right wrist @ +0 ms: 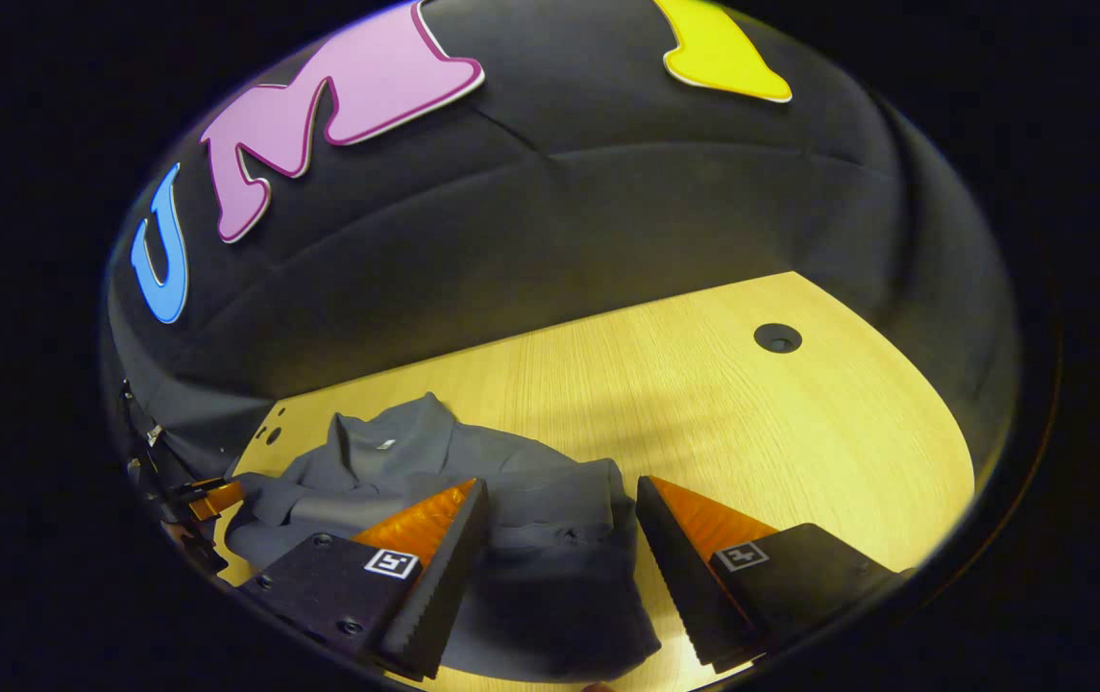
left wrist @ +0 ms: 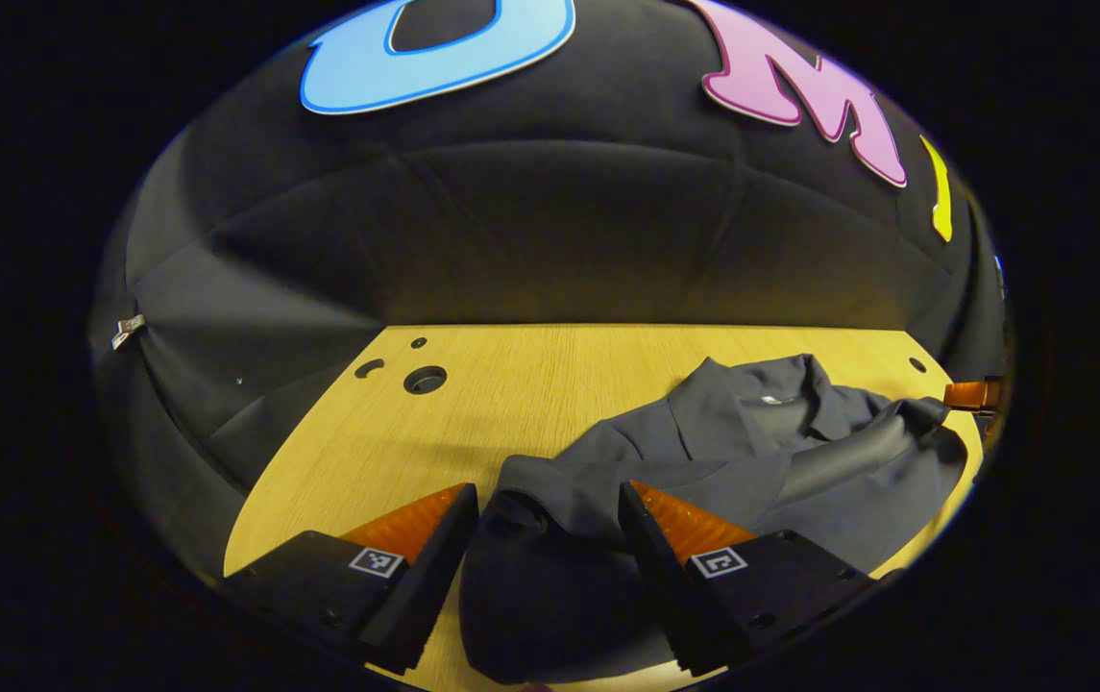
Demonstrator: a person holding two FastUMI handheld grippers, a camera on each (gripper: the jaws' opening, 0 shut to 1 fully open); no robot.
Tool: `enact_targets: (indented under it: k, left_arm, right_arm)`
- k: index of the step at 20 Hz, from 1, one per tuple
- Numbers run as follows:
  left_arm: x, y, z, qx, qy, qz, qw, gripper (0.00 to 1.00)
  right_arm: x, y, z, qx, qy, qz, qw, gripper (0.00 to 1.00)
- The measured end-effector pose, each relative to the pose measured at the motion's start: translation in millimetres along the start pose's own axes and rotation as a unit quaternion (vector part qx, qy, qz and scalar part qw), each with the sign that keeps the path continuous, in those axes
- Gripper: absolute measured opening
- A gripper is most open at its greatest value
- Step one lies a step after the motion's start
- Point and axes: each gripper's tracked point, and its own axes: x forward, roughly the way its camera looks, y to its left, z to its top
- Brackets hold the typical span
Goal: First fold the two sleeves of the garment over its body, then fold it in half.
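Note:
A dark grey garment (left wrist: 751,423) lies rumpled on the wooden table (left wrist: 530,384), collar toward the booth wall. My left gripper (left wrist: 548,490) is open, its fingers straddling a bunched end of cloth, likely a sleeve (left wrist: 521,509), near the front edge. At the far right of the left gripper view, the right gripper (left wrist: 974,394) shows beside a raised fold of the garment. In the right gripper view, the garment (right wrist: 396,461) spreads to the left, and my right gripper (right wrist: 560,482) is open over its near corner. The left gripper (right wrist: 213,498) shows at the garment's far left edge.
Round holes (left wrist: 425,380) pierce the table at its back left, and another hole (right wrist: 777,337) sits at the back right. Bare wood (right wrist: 799,432) lies right of the garment. The black cloth wall closes off the table's far side.

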Motion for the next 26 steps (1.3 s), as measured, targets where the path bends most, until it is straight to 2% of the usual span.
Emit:
enact_targets:
  k: [5, 15, 21, 26]
  left_arm:
    - [-49, -5, 17, -0.026, -0.025, -0.017, 0.999, 0.93]
    - [-166, -28, 24, -0.013, -0.063, -0.06, 0.996, 0.93]
    - [-216, -47, 23, -0.001, -0.08, -0.09, 0.993, 0.93]
    - [-244, -56, 9, -0.003, -0.068, -0.114, 0.991, 0.93]
  right_arm:
    - [-45, 4, 13, 0.005, -0.02, 0.0, 1.0, 0.95]
    - [-162, 1, 11, 0.033, -0.057, -0.003, 0.998, 0.95]
    - [-212, 8, 1, 0.007, -0.063, 0.012, 0.998, 0.95]
    - [-245, 25, -4, -0.018, -0.067, 0.031, 0.997, 0.95]
